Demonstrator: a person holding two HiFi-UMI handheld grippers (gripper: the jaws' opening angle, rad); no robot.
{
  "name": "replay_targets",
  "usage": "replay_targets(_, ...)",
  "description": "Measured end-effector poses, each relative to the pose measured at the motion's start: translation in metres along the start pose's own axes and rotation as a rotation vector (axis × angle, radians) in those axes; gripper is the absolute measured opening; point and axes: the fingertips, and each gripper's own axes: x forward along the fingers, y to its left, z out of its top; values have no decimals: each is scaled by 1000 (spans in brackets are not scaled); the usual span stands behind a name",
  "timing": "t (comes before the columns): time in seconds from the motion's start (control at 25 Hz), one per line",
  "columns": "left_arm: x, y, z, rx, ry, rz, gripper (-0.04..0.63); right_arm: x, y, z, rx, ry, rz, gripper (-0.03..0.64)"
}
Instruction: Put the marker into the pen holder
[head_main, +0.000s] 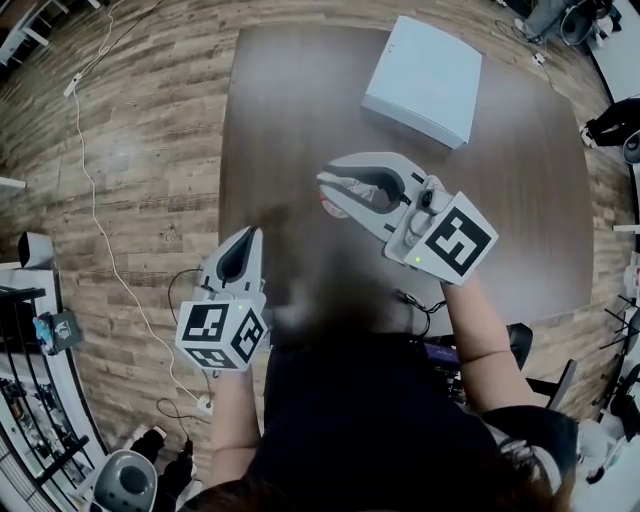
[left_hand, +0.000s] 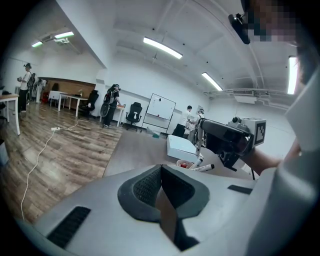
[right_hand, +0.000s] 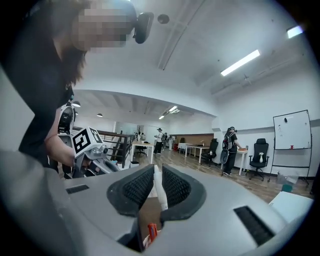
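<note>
Head view: big room w/ wood floor (head_main: 140, 150), then brown tabletop (head_main: 300, 100) w/ a white box (head_main: 422, 80). R hand-held gripper (head_main: 328, 175) is the nearer one; it's squeezing the white marker (left_hand: 198, 142), which looks about straight up-and-down at its tips. Pen holder (left_hand: 184, 165) sits on the tabletop just under the marker, so next move is prob. down. L hand-held gripper (head_main: 254, 233) is pinched closed, nothing in it, off to the side.

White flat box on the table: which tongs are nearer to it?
Right. The right tongs, shut on a white marker, hover over the dark brown table near the white flat box; the left tongs hang farther back, by the table's left edge.
</note>
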Motion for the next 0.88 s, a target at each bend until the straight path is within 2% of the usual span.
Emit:
replay_targets(0.2,1,-4,-4,-7,3,-5,28,-4,-3,-17,41,5,6,67)
replay_targets(0.44,0,5,-6,-25,3,-4,28,-5,-15,-40,54,55,-40,71)
replay_targets(0.72,1,0,-7,-16,6,-8,28,-22,-22,-36,53,49,-85,70)
replay_targets(0.88,4,-4,-7,-12,11,-13,28,-35,-32,-31,89,25,-123,69)
